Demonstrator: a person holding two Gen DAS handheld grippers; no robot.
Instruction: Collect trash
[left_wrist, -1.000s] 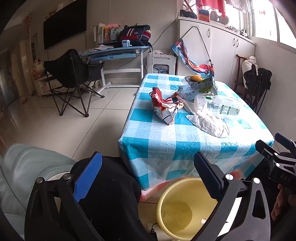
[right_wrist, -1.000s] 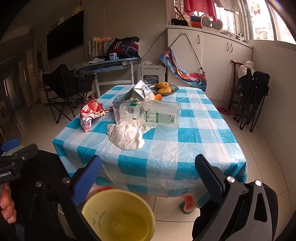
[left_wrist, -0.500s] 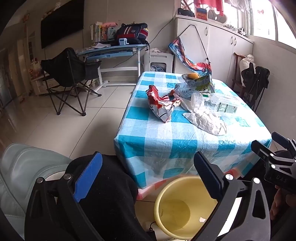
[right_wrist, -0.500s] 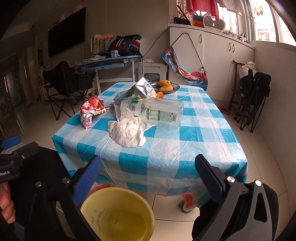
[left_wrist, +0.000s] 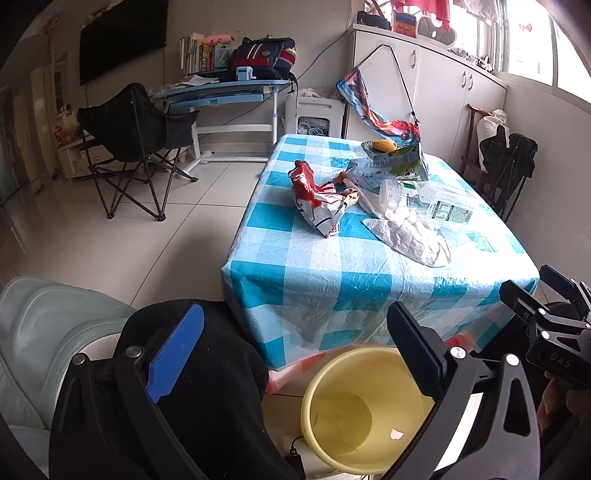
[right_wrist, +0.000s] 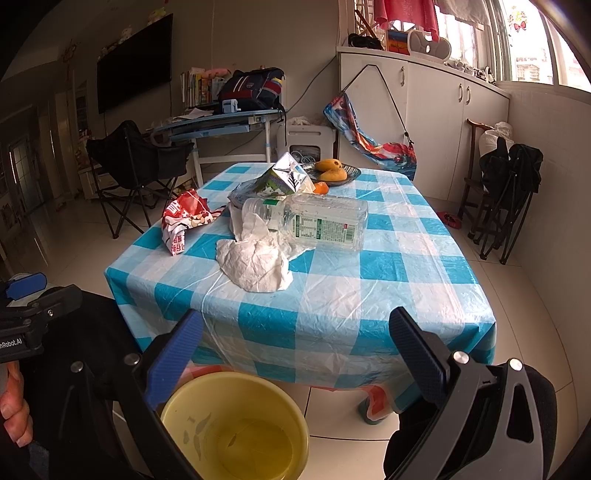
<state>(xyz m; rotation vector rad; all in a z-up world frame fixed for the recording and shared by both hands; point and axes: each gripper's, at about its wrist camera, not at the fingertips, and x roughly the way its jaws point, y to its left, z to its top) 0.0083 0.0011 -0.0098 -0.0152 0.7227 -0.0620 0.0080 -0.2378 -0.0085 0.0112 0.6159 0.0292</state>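
Left tongs and right tongs wide open, empty, above yellow bucket (on the floor), before table bearing crumpled tissue, plastic bottle, red wrapper

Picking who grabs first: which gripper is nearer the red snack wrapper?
Left, by a little. The red snack wrapper lies on the table's left side, ahead of the left gripper; from the right gripper it sits further off, ahead-left. Both empty.

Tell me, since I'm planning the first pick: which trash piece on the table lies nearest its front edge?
The crumpled white tissue; the red wrapper, bottle and carton lie farther back.
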